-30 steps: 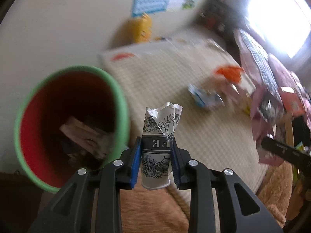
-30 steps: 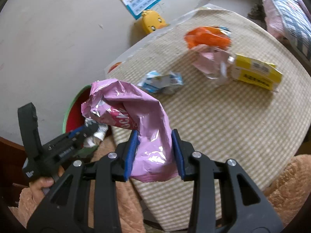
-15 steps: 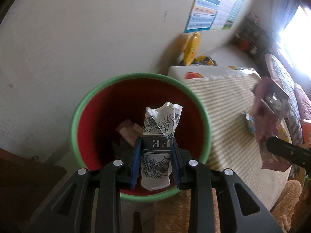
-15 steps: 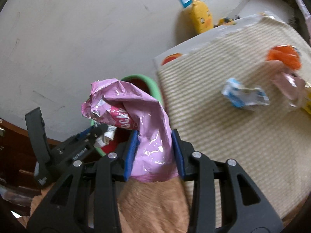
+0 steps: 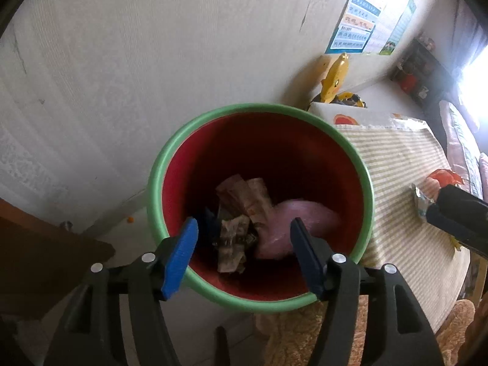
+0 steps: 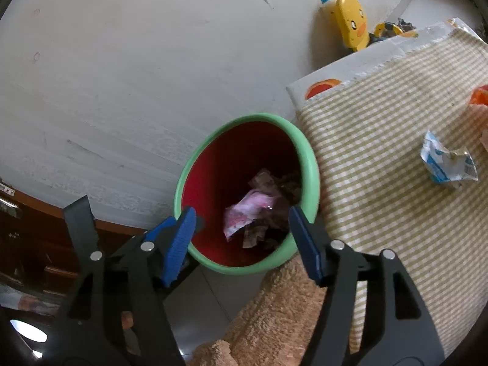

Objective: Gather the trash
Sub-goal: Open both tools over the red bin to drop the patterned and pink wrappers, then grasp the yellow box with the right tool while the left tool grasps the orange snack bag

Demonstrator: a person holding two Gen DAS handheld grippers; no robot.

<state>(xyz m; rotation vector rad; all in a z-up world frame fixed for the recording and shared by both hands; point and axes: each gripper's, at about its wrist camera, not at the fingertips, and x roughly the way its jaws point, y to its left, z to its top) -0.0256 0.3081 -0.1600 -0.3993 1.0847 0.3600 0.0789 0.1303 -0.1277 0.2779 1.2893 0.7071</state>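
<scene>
Two grippers: the left gripper (image 5: pixel 244 253) and the right gripper (image 6: pixel 242 242) both hang over the bin with jaws spread wide and nothing between them.
Bin: the green-rimmed red bin (image 6: pixel 311 167) stands on the floor, just beside the table edge.
Trash inside: a pink wrapper (image 6: pixel 248 210) lies on crumpled brownish paper (image 5: pixel 244 201) at the bottom.
Trash left: a blue-and-white wrapper (image 6: pixel 446 164) lies on the table well apart from the bin; an orange piece (image 6: pixel 480 97) sits at the far right edge.
Risk: reaching back for the blue-and-white wrapper, I judge thin crumpled foil could slip from the pads or be pushed along the cloth; the two grippers, close together here, could also knock each other.
Surface: a green-and-cream checked tablecloth (image 6: pixel 381 158) covers the table.
Room: a pale wall behind, a yellow duck toy (image 6: pixel 350 24) and a blue poster (image 5: pixel 355 29) farther off, bright window light at the right.
</scene>
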